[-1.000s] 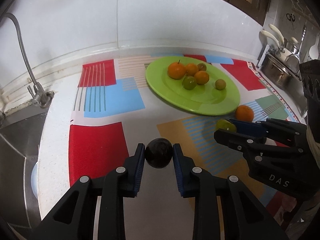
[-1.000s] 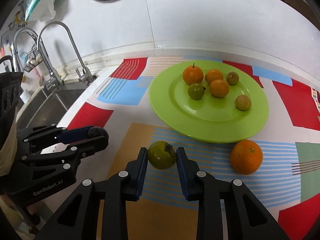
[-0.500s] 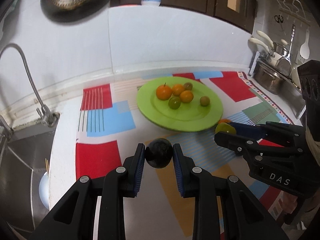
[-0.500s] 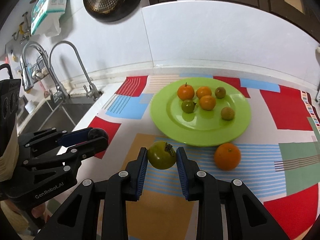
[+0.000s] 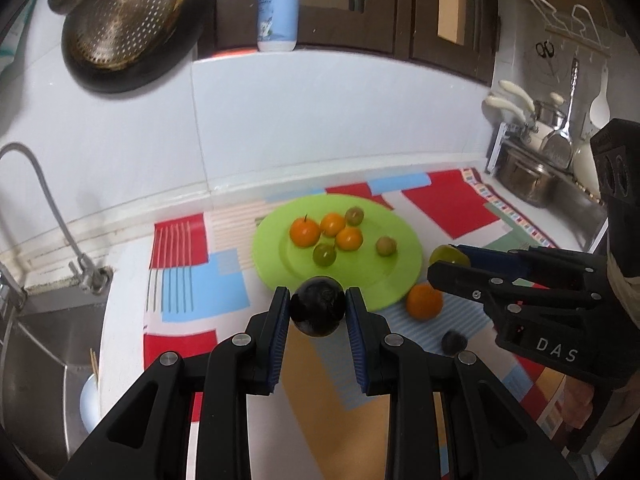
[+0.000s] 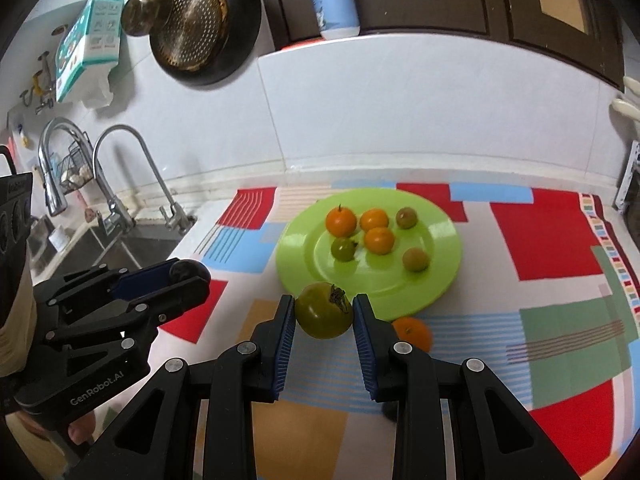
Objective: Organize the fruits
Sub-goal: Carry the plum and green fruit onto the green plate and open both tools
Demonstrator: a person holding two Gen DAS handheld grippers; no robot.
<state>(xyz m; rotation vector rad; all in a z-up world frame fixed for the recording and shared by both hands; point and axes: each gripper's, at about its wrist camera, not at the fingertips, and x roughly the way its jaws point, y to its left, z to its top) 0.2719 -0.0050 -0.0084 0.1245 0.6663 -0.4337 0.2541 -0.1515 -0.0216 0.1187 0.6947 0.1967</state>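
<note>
My left gripper [image 5: 318,312] is shut on a dark purple round fruit [image 5: 318,310], held above the mat just short of the green plate [image 5: 392,276]. My right gripper [image 6: 324,312] is shut on a green fruit with a dry calyx [image 6: 324,311], also raised in front of the green plate [image 6: 444,276]. Several small orange and green fruits lie on the plate. A loose orange [image 5: 425,302] rests on the mat by the plate's near rim, and a small dark fruit [image 5: 454,342] lies closer in. In the left wrist view the right gripper [image 5: 440,264] shows from the side with the green fruit [image 5: 448,255].
A colourful patterned mat [image 6: 552,240] covers the white counter. A sink [image 5: 36,360] with taps [image 6: 116,200] lies to the left. Pots and utensils [image 5: 528,176] stand at the right. A colander [image 5: 120,20] hangs on the wall, and a bottle [image 5: 279,4] stands on the ledge.
Both grippers have risen and tilted upward with their fruits still held, so the plate looks farther and lower and more of the wall shows. The small dark fruit on the mat has come into view.
</note>
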